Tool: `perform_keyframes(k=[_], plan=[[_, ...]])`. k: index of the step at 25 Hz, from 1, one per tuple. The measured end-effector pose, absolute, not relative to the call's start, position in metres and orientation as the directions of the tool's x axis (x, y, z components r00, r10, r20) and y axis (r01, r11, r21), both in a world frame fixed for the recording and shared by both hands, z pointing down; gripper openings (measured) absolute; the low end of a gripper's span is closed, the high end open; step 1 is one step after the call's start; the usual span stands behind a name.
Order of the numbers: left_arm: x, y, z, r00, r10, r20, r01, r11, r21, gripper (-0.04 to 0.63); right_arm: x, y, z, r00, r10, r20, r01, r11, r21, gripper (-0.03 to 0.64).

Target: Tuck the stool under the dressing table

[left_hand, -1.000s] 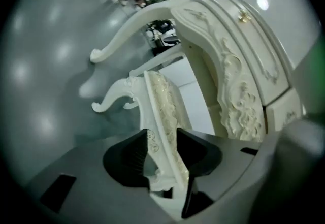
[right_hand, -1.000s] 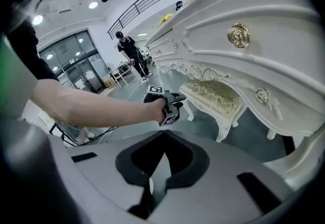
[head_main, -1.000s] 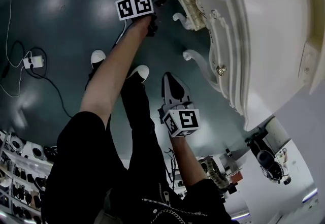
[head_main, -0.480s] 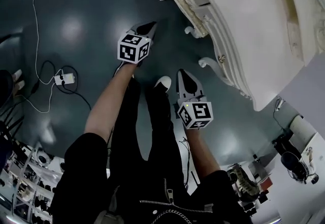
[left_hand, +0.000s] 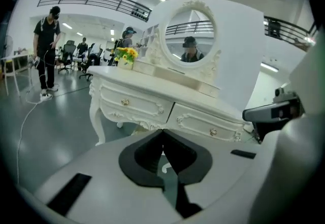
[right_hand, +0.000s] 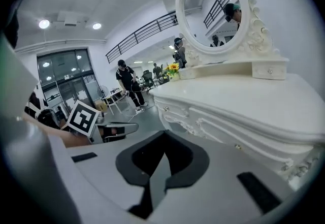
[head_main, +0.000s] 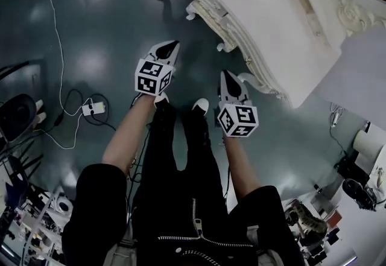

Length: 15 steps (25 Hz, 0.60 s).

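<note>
The white carved dressing table (head_main: 271,11) fills the upper right of the head view, and its oval mirror (left_hand: 190,35) shows in the left gripper view. The stool sits beneath its front edge, with only its curled cream legs (head_main: 221,47) poking out. My left gripper (head_main: 170,47) hangs in the air in front of the table, shut and empty (left_hand: 162,130). To its right, my right gripper (head_main: 230,76) is level with it and close to the table's edge, also shut on nothing (right_hand: 163,131). Neither gripper touches the stool or the table (right_hand: 244,96).
A power strip (head_main: 90,108) with trailing cables lies on the dark floor at the left. My shoes (head_main: 202,104) stand just below the grippers. A flower vase (left_hand: 126,55) stands on the tabletop. A person (left_hand: 48,50) stands far off at the left. Cluttered shelves line the bottom edge.
Both grippers have risen from low by the stool and pulled back from the table. The left one came away from the stool's edge. The view has swung, showing more tabletop.
</note>
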<state>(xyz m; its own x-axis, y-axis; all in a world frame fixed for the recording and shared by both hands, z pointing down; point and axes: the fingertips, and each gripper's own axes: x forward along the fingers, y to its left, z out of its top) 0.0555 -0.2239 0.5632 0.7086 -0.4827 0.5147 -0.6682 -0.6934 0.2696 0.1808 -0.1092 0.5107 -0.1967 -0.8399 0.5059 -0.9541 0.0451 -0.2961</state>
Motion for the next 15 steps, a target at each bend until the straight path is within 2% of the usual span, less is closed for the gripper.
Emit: perform_keyframes(k=[9, 15], plan=[[0.042, -0.212, 0.409, 0.738, -0.538, 0.407, -0.622, -0.776, 0.101, 0.021, 0.202, -0.114, 0.398, -0.175, -0.892, 0.417, -0.975, 0.098, -0.200, 0.003], [0.040, -0.198, 0.346, 0.757, -0.556, 0.343, -0.611, -0.788, 0.073, 0.021, 0.198, -0.124, 0.333, -0.189, -0.924, 0.333, -0.980, 0.155, -0.126, 0.003]])
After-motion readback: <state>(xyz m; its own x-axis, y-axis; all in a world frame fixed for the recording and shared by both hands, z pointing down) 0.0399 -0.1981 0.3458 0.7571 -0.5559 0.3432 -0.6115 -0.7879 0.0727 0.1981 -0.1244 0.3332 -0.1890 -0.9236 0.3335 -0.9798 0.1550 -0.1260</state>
